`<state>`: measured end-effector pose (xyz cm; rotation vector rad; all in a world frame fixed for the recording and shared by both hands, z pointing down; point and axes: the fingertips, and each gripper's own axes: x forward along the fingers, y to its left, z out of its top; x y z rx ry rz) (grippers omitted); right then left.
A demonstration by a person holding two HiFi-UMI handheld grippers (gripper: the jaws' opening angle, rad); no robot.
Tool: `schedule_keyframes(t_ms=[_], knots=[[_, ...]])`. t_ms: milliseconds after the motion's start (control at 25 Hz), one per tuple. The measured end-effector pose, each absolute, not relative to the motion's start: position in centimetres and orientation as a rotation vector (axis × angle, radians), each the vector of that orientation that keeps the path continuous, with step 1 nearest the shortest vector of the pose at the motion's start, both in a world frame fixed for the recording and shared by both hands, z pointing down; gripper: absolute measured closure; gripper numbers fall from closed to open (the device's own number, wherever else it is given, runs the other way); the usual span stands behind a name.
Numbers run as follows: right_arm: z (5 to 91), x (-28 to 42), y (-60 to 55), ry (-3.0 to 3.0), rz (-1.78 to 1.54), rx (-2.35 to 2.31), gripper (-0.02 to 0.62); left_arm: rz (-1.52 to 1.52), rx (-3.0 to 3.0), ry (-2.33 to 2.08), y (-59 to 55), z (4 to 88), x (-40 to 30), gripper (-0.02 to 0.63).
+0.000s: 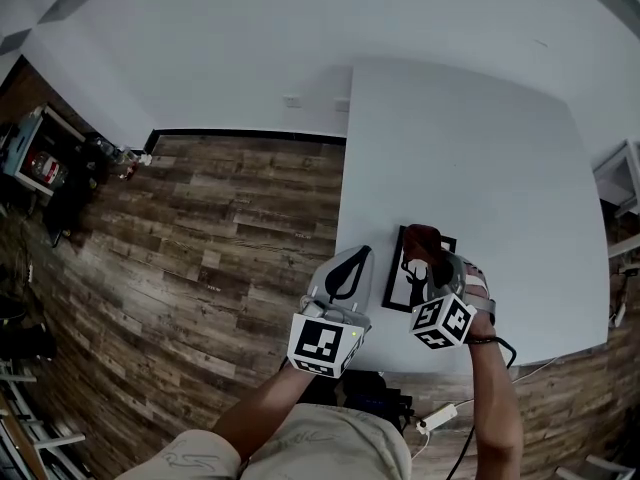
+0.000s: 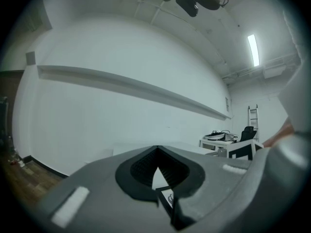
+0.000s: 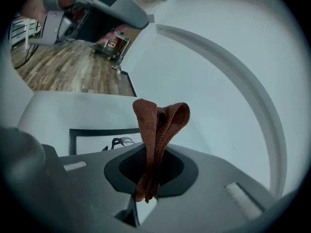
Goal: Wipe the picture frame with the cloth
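Rust-brown cloth (image 1: 422, 238) shows in the head view bunched at the tip of the right gripper (image 1: 432, 263), which hangs over the picture frame (image 1: 400, 280). The black-edged frame holds a white print with a dark deer shape and lies flat on the white bench (image 1: 450, 148), close to the bench's near edge. The left gripper (image 1: 362, 253) is just beside the frame's left side, its two dark pads drawn together to a point with nothing between them, near the bench's left edge and the wood-plank floor (image 1: 220, 228). In the left gripper view the left gripper (image 2: 158, 148) looks out level over the bench top toward a white wall; its pads meet at the tip, and only a sliver of white surface with a bit of dark line shows through the gap lower down. Whether it touches the bench cannot be told. In the right gripper view the right gripper (image 3: 155, 154) is clamped on the cloth (image 3: 160, 120), a folded strip standing up out of the pads in a loop, with short ends hanging below the pinch. Behind it the picture frame (image 3: 72, 142) lies on the bench (image 3: 73, 108), its black border and part of the print showing left of the cloth.
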<state>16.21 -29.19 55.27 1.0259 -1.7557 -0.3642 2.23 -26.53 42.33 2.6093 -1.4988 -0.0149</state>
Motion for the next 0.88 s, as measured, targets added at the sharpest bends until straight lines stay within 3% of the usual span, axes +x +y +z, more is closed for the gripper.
schedule_keyframes(t_ms=[880], knots=[[64.4,16.0,-33.6,-1.539,-0.463,0.718,0.535,0.035,2.546,-1.555,-25.3,44.6,0.1,0.606]])
